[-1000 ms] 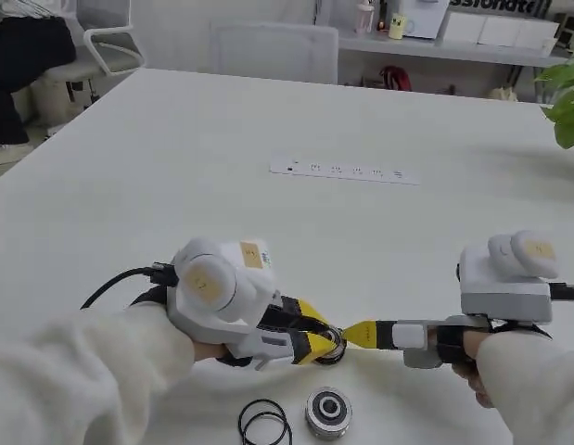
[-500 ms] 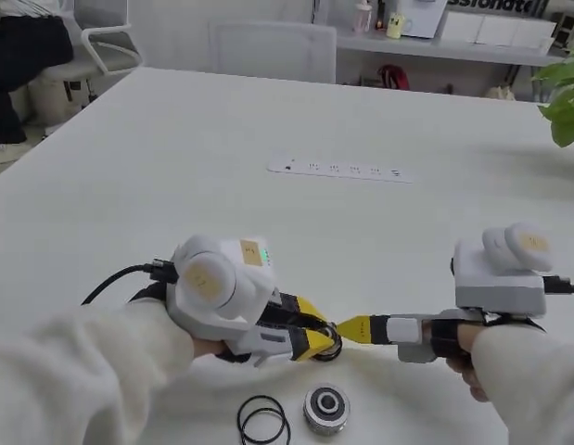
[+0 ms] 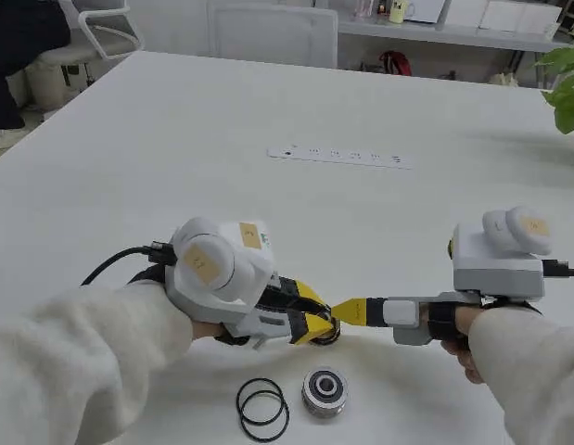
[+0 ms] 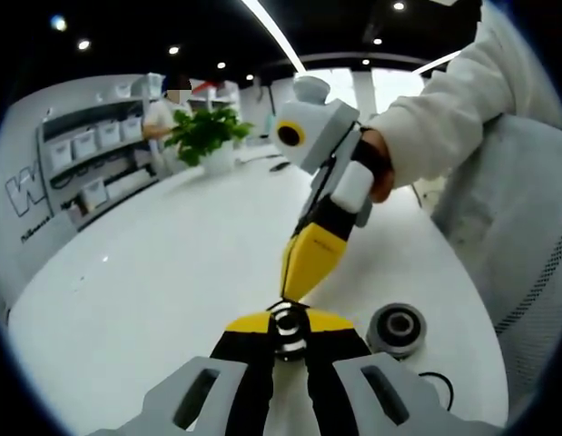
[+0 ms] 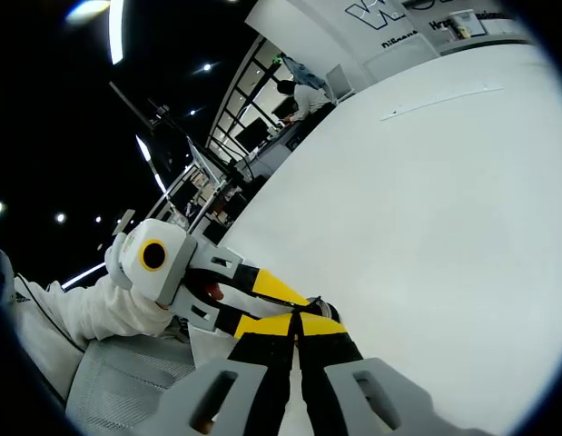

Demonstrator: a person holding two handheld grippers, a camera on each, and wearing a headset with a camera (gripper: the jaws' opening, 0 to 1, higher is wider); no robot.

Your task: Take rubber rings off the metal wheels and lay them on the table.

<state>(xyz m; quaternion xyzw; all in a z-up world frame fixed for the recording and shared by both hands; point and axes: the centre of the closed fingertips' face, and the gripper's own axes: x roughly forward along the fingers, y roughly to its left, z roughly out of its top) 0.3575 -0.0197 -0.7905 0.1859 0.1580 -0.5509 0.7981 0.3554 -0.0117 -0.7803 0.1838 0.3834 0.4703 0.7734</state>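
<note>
Two jaws of the left gripper, yellow-tipped, are clamped from both sides on a small metal wheel, which is held just over the white table. The right gripper meets it head-on with its jaws pressed together, the tips touching the rim of the held wheel; whether a rubber band is caught between them cannot be told. A second wheel lies flat on the table close in front of the grippers, bare metal with a dark hub. Beside it, touching one another and overlapping, lie two black rubber rings. Each gripper housing carries a small yellow sticker; no print on them is legible. Farther out a white power strip lies well apart from the work. In the left gripper view a large letter "W" shows on the wall, the rest of the lettering being unreadable. Next to it, shelves carry pale storage bins, contents not discernible. A green plant stands at the table's far edge.
</note>
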